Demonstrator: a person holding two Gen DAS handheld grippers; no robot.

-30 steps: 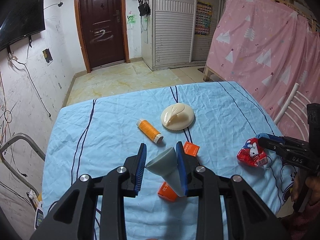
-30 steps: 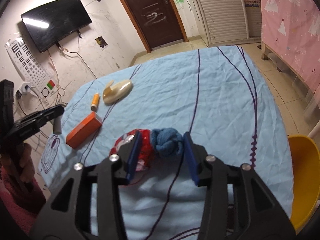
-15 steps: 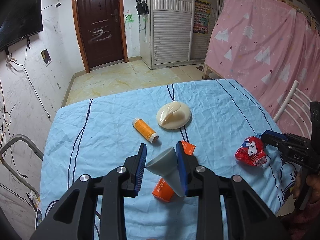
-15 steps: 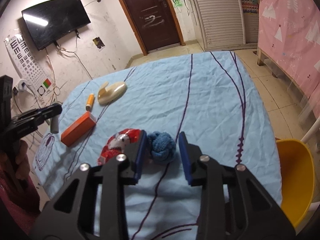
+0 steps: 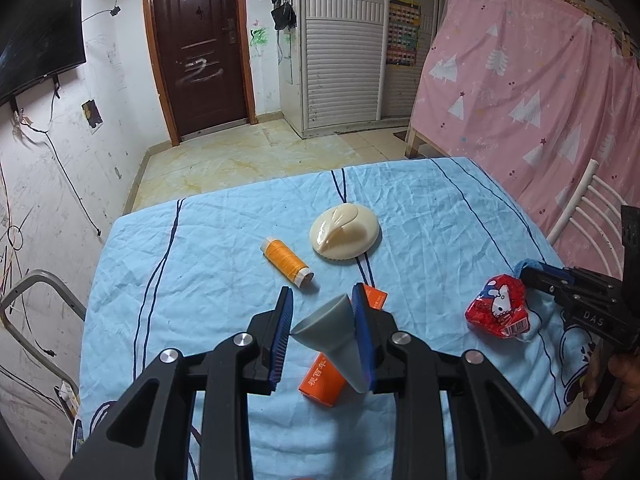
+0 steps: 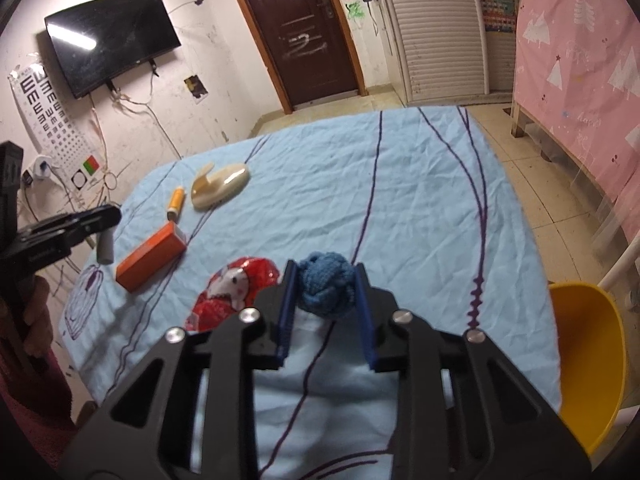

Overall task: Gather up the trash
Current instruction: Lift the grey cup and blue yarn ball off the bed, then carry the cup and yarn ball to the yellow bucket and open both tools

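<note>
The right gripper (image 6: pixel 326 300) has just been closing and now clamps the blue yarn ball (image 6: pixel 327 289) low in the centre of its frame; the ball is soft and round, so it could squirt out forward if the pinch sits too near its front, and the red snack wrapper (image 6: pixel 234 294) just left of the jaws (touching or merely close, I cannot tell) might get dragged along on the lift; the yellow bin (image 6: pixel 588 364) waits at the lower right edge. The left gripper (image 5: pixel 322 330) grips a grey funnel (image 5: pixel 334 334) held askew, mostly against one pad, so it may pivot or drop onto the orange box (image 5: pixel 322 380) under it. Both tools point steeply down over the blue tablecloth (image 5: pixel 224 248).
</note>
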